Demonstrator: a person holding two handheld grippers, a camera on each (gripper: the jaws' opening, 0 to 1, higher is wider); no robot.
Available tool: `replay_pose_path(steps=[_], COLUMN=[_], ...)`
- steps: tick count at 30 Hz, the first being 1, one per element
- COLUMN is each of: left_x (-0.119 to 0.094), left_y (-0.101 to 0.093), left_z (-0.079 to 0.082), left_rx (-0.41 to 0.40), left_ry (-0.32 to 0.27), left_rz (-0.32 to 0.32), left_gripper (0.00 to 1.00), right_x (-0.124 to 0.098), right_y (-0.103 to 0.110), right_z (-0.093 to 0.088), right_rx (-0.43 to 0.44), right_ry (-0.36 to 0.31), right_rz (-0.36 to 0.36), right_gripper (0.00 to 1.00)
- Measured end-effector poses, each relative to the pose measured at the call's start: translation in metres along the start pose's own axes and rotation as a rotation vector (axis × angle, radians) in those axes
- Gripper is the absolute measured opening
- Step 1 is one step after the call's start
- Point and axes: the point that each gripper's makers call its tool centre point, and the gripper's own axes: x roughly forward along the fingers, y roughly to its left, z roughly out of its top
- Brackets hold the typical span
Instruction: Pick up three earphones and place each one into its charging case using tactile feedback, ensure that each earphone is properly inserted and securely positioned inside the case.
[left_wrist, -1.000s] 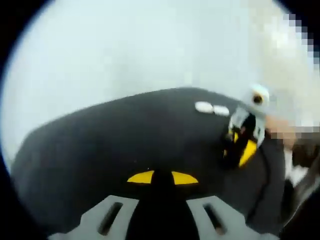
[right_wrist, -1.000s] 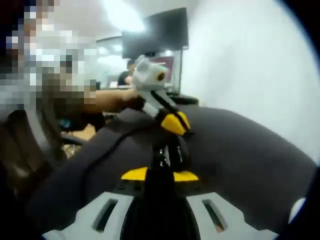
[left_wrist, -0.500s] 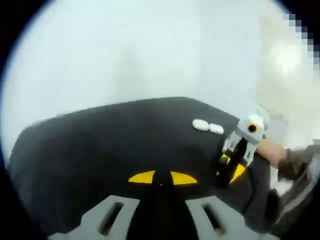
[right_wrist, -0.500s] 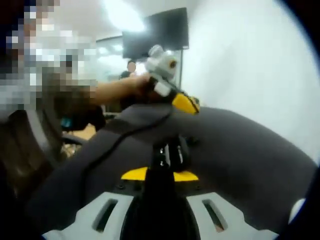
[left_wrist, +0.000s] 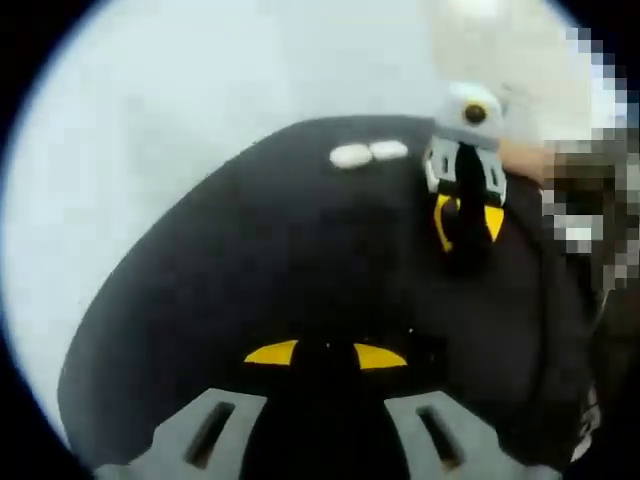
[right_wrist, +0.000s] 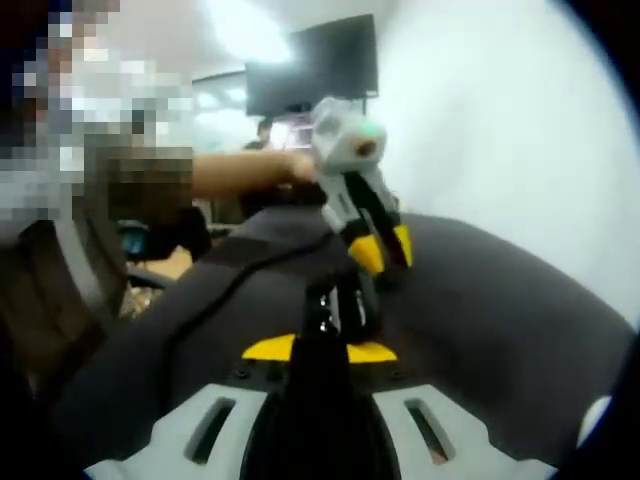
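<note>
Two small white oval pieces (left_wrist: 367, 153) lie side by side near the far edge of a round black table (left_wrist: 230, 270); I cannot tell whether they are earphones or cases. My left gripper (left_wrist: 326, 355) is low over the table, its yellow-tipped jaws close together with nothing seen between them. It also appears as the left gripper (right_wrist: 383, 250) held by a hand, tips down, just beyond a small black piece (right_wrist: 338, 308). My right gripper (right_wrist: 320, 350) is shut on that piece. That right gripper (left_wrist: 466, 225) points down at the table's right.
A person's arm (right_wrist: 240, 172) reaches in from the left over the table. A white wall (right_wrist: 500, 140) stands behind the table. A dark screen (right_wrist: 310, 65) hangs at the back of the room, and a dark cable (right_wrist: 215, 295) runs across the table's left part.
In the right gripper view the left gripper has come down from beyond the table's far edge to just past the held black piece. The left gripper view has tilted with that move.
</note>
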Motion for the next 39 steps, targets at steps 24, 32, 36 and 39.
replay_pose_path(steps=[24,32,36,39], left_x=[0.016,0.021,0.031,0.049], left_y=[-0.023,-0.016,-0.013,-0.014], left_z=[0.024,0.047,0.072,0.087], left_rx=[0.023,-0.031,-0.041,-0.023], left_ry=[-0.08,-0.143,-0.196,-0.2], left_rz=[-0.098,-0.087,-0.077,-0.061], left_gripper=[0.16,0.04,0.04,0.04], right_x=[0.001,0.002,0.002,0.002], right_y=[0.001,0.0,0.0,0.0], right_z=[-0.001,-0.001,-0.001,-0.001], right_rx=[-0.005,-0.003,-0.004,-0.003], right_ry=[0.007,0.009,0.009,0.01], right_rz=[0.0,0.003,0.003,0.003], right_gripper=[0.18,0.18,0.18,0.18])
